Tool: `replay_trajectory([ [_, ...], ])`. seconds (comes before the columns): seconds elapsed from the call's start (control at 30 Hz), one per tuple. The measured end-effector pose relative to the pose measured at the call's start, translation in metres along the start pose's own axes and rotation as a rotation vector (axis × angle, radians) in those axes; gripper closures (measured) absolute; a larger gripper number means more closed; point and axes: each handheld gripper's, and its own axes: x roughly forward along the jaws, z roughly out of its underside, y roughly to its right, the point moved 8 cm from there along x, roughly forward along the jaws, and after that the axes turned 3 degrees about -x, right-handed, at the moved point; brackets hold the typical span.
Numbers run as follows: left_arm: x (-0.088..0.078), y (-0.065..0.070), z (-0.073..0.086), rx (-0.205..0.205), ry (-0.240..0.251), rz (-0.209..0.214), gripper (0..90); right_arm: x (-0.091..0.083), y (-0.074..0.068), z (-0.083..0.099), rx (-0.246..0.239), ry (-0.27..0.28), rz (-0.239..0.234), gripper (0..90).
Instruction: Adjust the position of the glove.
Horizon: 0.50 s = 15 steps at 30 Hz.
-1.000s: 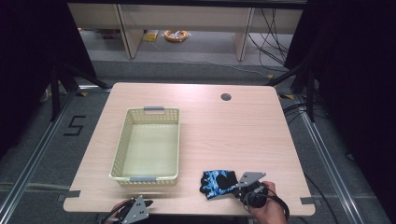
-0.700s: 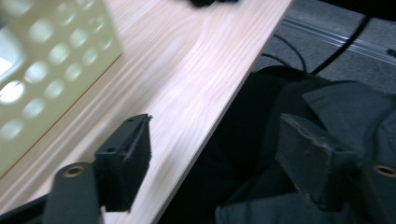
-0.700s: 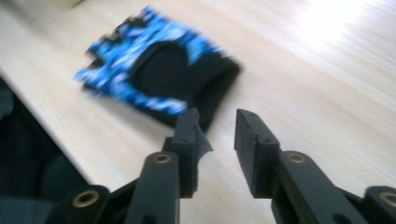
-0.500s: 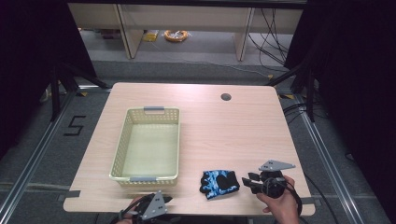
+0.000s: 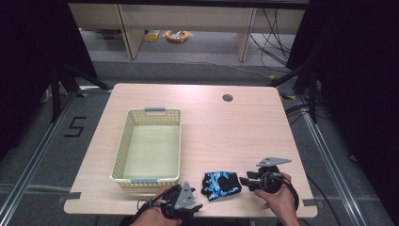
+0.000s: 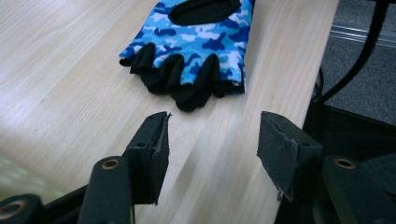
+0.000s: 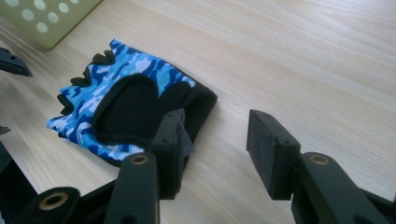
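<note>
Blue camouflage fabric with black finger stubs makes up the fingerless glove (image 5: 221, 185), which lies flat on the light wooden table (image 5: 226, 132) close to its near edge, just to the right of the pale yellow plastic basket (image 5: 149, 143). The glove sits between the two hand-held tools. Its long axis runs roughly left to right in the high view, with the short finger ends toward the left gripper (image 5: 184, 203) and the black cuff toward the right gripper (image 5: 245, 181).

In the left gripper view the finger ends of the glove (image 6: 196, 51) are straight ahead of the jaws, a little apart from them. The jaws have just been closing, but they stand partly open and nothing is between them.

The right gripper (image 7: 215, 140) is the nearer one, I judge: its left jaw stands just beside the cuff of the glove (image 7: 130, 112), perhaps touching its edge, which I cannot tell. Its jaws have just been opening and stand about half apart, with only bare table between them. It holds nothing.
</note>
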Motion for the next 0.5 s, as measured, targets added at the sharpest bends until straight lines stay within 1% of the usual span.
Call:
replay_trajectory([
  [0.07, 0.005, -0.003, -0.001, 0.022, -0.015, -0.034, 42.7, 0.000, -0.001, 0.001, 0.005, -0.006, -0.006, 57.8],
  [0.1, 0.007, -0.004, -0.002, 0.010, -0.018, -0.036, 42.9, 0.002, 0.001, 0.001, -0.014, 0.005, -0.001, 57.8],
  [0.13, 0.010, -0.005, -0.002, 0.010, -0.023, -0.039, 43.8, 0.004, 0.000, 0.000, 0.008, 0.026, -0.006, 57.8],
  [0.17, 0.012, -0.004, -0.003, 0.013, -0.030, -0.038, 43.9, 0.004, 0.000, 0.000, 0.013, 0.021, -0.006, 57.8],
  [0.2, 0.015, -0.003, -0.004, 0.014, -0.031, -0.042, 44.0, 0.004, -0.003, 0.001, 0.043, 0.002, -0.006, 57.8],
  [0.23, 0.017, -0.002, -0.005, 0.013, -0.035, -0.043, 44.5, 0.004, -0.004, 0.002, 0.055, -0.002, -0.010, 57.8],
  [0.27, 0.020, 0.001, -0.006, 0.013, -0.038, -0.033, 44.7, 0.003, -0.001, 0.002, 0.017, -0.015, -0.008, 57.8],
  [0.3, 0.022, 0.002, -0.007, 0.022, -0.050, -0.029, 44.5, 0.004, -0.002, 0.002, 0.017, -0.011, -0.014, 57.8],
  [0.33, 0.023, 0.002, -0.009, 0.017, -0.053, -0.029, 44.4, 0.003, -0.001, 0.003, 0.012, -0.037, -0.004, 57.8],
  [0.37, 0.024, -0.001, -0.010, 0.024, -0.059, -0.038, 45.0, 0.004, -0.001, 0.003, 0.019, -0.036, -0.007, 57.8],
  [0.4, 0.025, -0.002, -0.012, 0.023, -0.055, -0.038, 45.6, 0.006, -0.002, 0.002, 0.026, -0.012, -0.017, 57.7],
  [0.43, 0.026, -0.003, -0.013, 0.018, -0.051, -0.040, 45.6, 0.006, -0.002, 0.002, 0.029, -0.014, -0.020, 57.7],
  [0.47, 0.026, -0.006, -0.014, 0.028, -0.063, -0.052, 45.6, 0.008, -0.001, 0.001, 0.035, -0.007, -0.024, 57.5],
  [0.5, 0.027, -0.004, -0.015, 0.012, -0.046, -0.042, 45.8, 0.011, -0.001, 0.000, 0.028, 0.016, -0.029, 57.2],
])
